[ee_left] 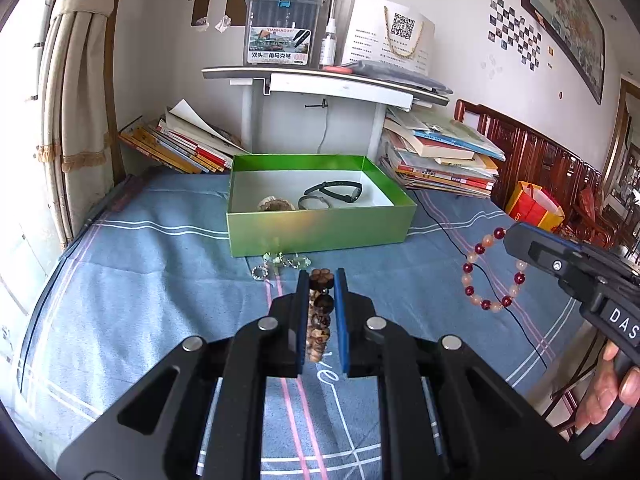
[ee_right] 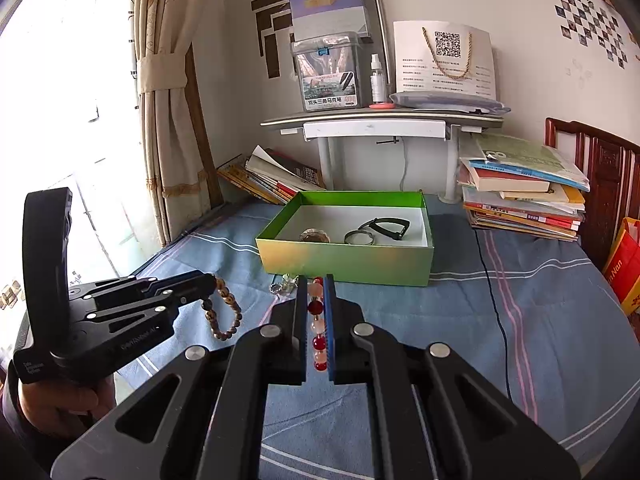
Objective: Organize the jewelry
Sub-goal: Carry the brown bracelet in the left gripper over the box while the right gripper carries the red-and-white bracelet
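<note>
Left wrist: wood bracelet (ee_left: 319, 312) btwn tongs (ee_left: 322, 280)

A green cardboard box (ee_left: 320, 228) sits on the blue striped bedsheet (ee_left: 160, 264); a black strap watch (ee_left: 336, 191) lies inside, book stacks (ee_left: 440, 156) behind.

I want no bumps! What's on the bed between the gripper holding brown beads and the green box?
Small silvery and pale green trinkets lie before the green box, seen in both wrist views.
</note>
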